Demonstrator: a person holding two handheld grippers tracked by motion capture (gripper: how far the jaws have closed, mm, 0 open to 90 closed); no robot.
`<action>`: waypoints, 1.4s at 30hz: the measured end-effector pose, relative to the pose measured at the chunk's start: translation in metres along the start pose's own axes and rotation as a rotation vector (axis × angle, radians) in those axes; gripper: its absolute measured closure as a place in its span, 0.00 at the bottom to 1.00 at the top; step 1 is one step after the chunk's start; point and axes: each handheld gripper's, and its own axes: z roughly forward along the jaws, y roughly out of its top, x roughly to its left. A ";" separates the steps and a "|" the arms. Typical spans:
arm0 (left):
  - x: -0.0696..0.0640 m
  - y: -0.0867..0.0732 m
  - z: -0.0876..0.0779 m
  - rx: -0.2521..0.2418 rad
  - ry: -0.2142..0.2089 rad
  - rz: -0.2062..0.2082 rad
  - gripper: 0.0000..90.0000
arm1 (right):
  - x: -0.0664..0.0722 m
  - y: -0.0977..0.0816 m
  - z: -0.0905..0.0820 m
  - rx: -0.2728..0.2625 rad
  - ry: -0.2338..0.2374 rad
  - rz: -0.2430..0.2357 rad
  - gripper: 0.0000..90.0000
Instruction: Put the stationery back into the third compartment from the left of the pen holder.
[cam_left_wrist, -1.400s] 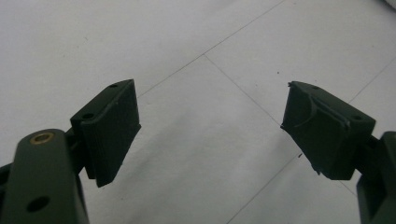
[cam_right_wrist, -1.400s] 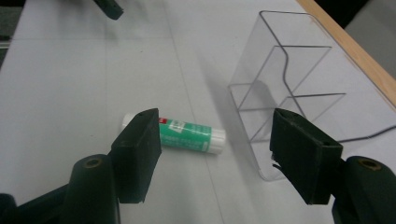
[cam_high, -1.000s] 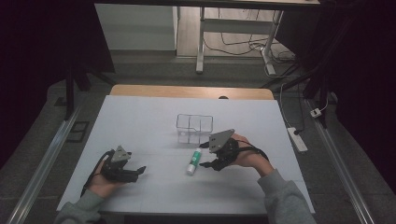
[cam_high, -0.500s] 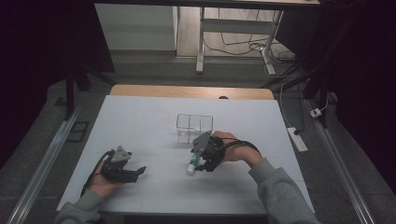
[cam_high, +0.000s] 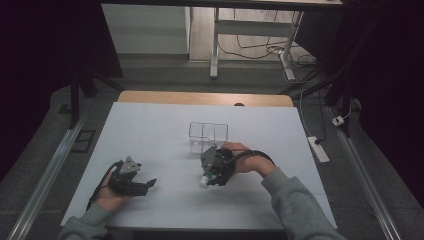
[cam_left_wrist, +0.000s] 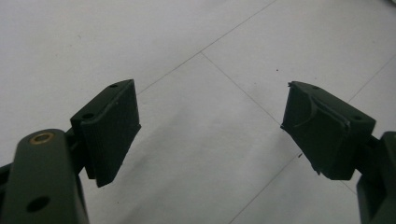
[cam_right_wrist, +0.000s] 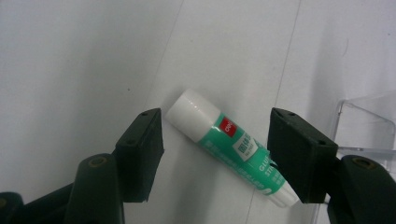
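Glue stick (cam_right_wrist: 231, 148): flat on table, near the clear box (cam_high: 208, 135), between spread jaws of right gripper (cam_right_wrist: 215, 156). Left gripper (cam_left_wrist: 210, 133): spread, empty. Risk: stick lies slantwise, may roll or skew on closing

Your left hand (cam_high: 107, 192) rests low at the near left, its gripper (cam_left_wrist: 210, 126) spread wide and pointing right. Your right arm (cam_high: 295, 200) reaches forward, its gripper (cam_right_wrist: 215, 149) angled down to the left, jaws parted
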 end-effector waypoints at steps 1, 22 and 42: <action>0.000 0.000 0.000 0.000 -0.001 0.000 0.21 | 0.000 0.000 0.001 0.006 0.000 -0.006 0.40; -0.001 0.000 -0.001 -0.001 -0.002 0.006 0.20 | -0.002 -0.001 0.027 0.083 0.010 -0.108 0.59; -0.001 0.000 -0.001 -0.002 -0.003 0.008 0.20 | -0.003 0.000 0.006 -0.074 -0.051 -0.011 0.73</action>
